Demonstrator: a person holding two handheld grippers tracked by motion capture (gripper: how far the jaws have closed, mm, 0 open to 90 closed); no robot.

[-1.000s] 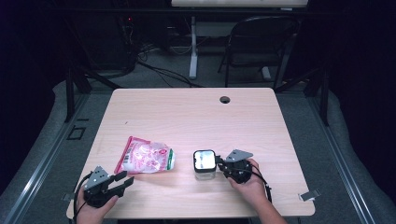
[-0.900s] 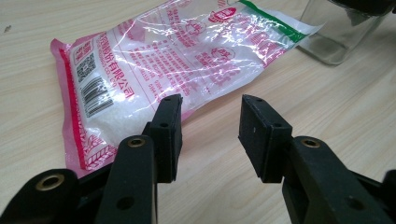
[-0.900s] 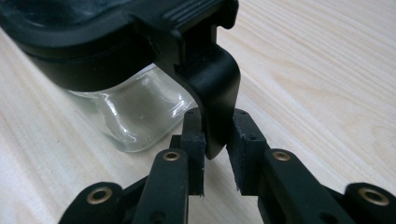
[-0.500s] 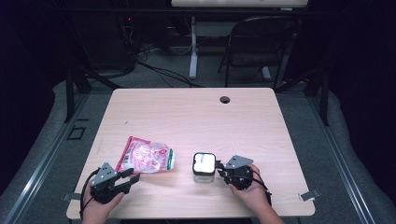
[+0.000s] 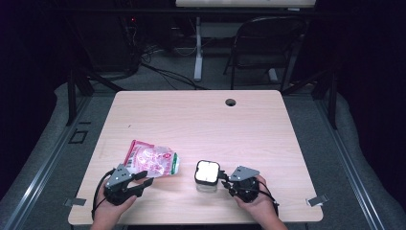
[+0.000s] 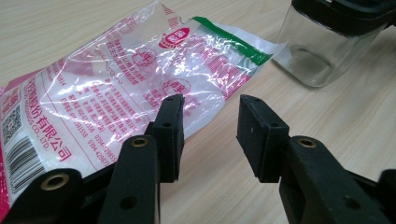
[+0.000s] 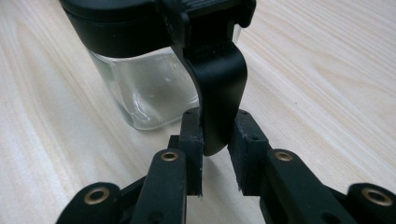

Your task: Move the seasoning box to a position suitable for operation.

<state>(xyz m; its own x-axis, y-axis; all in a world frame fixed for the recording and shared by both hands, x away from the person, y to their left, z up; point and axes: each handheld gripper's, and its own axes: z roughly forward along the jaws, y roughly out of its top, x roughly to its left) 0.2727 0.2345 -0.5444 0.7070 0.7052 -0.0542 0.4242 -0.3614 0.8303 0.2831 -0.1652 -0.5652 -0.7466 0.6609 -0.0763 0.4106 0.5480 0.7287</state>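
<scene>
Both hands come in from the table's [image 5: 191, 120] near edge, one gripper each, both low over the wood and aimed forward and inward.

The left gripper [image 5: 143, 179] sits at the near left, tilted toward the plastic bag [image 5: 152, 160]. In the left gripper view its jaws stand partly apart with nothing between them; the left pad [image 6: 172, 126] overlaps the bag's near edge, contact unclear.

The right gripper [image 5: 224, 178] sits at the near right, level. In the right gripper view its jaws flank the black clasp lever [image 7: 219, 88] hanging off the lid [image 7: 116, 18] of the glass jar [image 5: 207, 175]. The left pad [image 7: 192, 140] touches the lever; a thin gap shows at the right one, so no firm grip.

Bag lies flat, long axis running from near left to far right, green-striped end toward the jar. Jar stands upright just right of the bag, lid on.

Count: one bag, one jar, two grippers.
</scene>
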